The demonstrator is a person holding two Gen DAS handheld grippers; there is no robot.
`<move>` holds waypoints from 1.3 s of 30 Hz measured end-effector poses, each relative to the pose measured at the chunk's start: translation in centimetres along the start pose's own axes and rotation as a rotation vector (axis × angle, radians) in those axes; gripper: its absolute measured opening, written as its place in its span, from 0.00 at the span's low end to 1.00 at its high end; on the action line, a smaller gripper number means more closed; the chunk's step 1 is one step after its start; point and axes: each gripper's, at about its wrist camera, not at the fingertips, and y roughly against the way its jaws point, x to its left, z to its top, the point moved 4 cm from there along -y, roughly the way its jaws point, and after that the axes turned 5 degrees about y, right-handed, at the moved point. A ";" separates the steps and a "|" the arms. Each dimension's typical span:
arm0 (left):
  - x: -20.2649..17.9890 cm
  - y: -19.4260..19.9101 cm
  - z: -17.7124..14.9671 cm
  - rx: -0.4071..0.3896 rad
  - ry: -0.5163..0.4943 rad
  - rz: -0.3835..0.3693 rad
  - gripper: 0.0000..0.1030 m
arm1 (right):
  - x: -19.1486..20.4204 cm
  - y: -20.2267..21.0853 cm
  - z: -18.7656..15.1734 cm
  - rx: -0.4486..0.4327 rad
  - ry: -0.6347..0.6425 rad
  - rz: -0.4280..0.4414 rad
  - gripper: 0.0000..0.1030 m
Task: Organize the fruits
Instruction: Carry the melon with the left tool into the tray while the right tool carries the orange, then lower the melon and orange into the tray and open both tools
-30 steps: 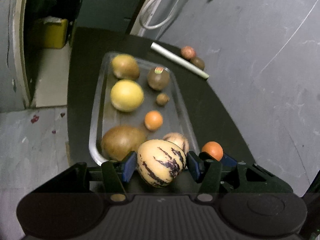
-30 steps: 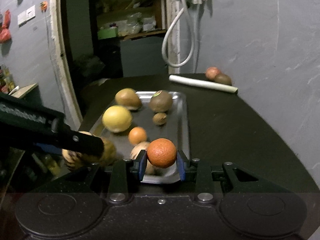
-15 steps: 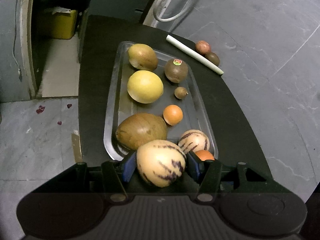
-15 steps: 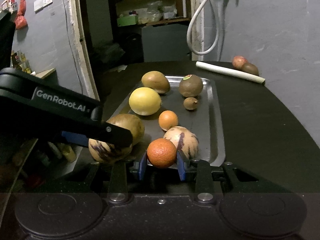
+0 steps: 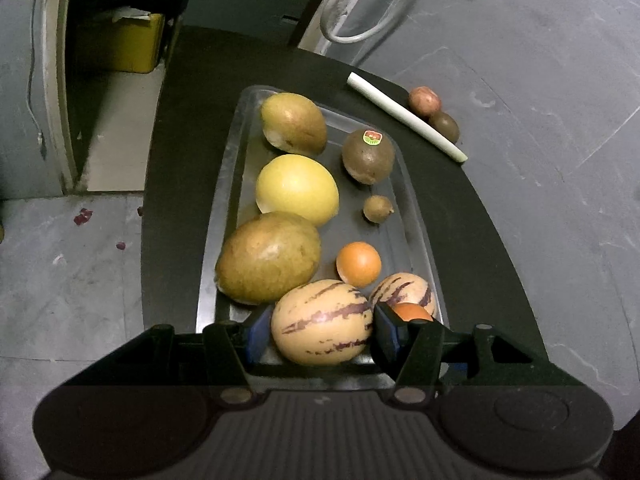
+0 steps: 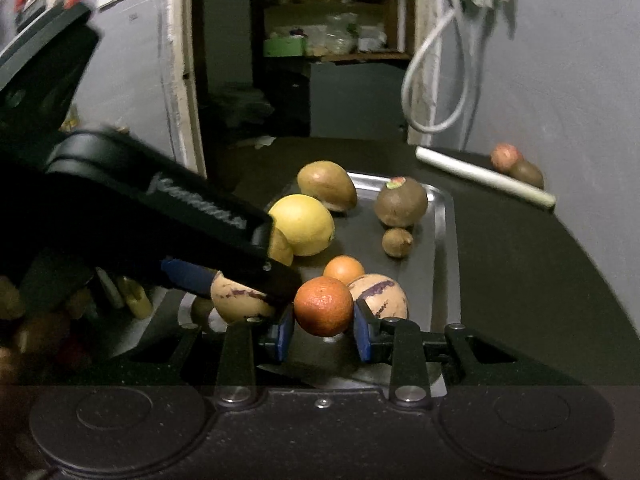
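My left gripper [image 5: 322,326] is shut on a cream melon with purple stripes [image 5: 322,322], held over the near end of the metal tray [image 5: 416,216]. My right gripper [image 6: 323,330] is shut on an orange [image 6: 323,306], just right of the left one, whose black body [image 6: 160,216] crosses the right wrist view. The tray holds a second striped melon [image 5: 404,288], a small orange [image 5: 358,264], a yellow round fruit [image 5: 297,189], two brown-green mangoes [image 5: 268,258] [image 5: 294,122], a stickered brown fruit [image 5: 368,156] and a tiny brown one [image 5: 377,209].
The tray lies on a dark table [image 5: 472,216] against a grey wall. A white tube [image 5: 404,116] and two small fruits [image 5: 434,114] lie at the table's far right. The table's left edge drops to a grey floor [image 5: 72,264]. A white hose [image 6: 436,80] hangs behind.
Both grippers have moved forward and slightly down over the tray's near end with their fruits still held. The tray and its fruits now look closer and larger.
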 end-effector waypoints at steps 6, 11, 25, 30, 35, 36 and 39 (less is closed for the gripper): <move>0.1 -1.0 0.2 0.009 0.004 0.015 0.57 | 1.0 -0.3 -0.1 -0.031 0.208 -0.027 0.33; 0.0 -1.0 0.3 0.011 0.003 0.019 0.57 | 1.2 -0.4 -0.3 -0.033 0.280 -0.034 0.32; 0.2 -0.7 -0.2 -0.002 0.000 0.034 0.57 | 2.4 -0.1 -1.2 0.006 0.288 0.001 0.32; 0.7 -0.3 -0.3 -0.009 0.008 0.040 0.57 | 3.1 -0.6 -1.3 0.024 0.275 0.019 0.32; 1.4 0.1 -0.3 -0.013 0.028 0.039 0.57 | 3.1 -1.1 -1.1 0.041 0.223 0.028 0.32; 1.5 0.2 -0.3 -0.013 0.030 0.039 0.57 | 3.0 -1.2 -1.0 0.046 0.208 0.033 0.32; 1.6 0.3 -0.3 -0.015 0.037 0.042 0.57 | 2.8 -1.5 -0.8 0.061 0.165 0.044 0.32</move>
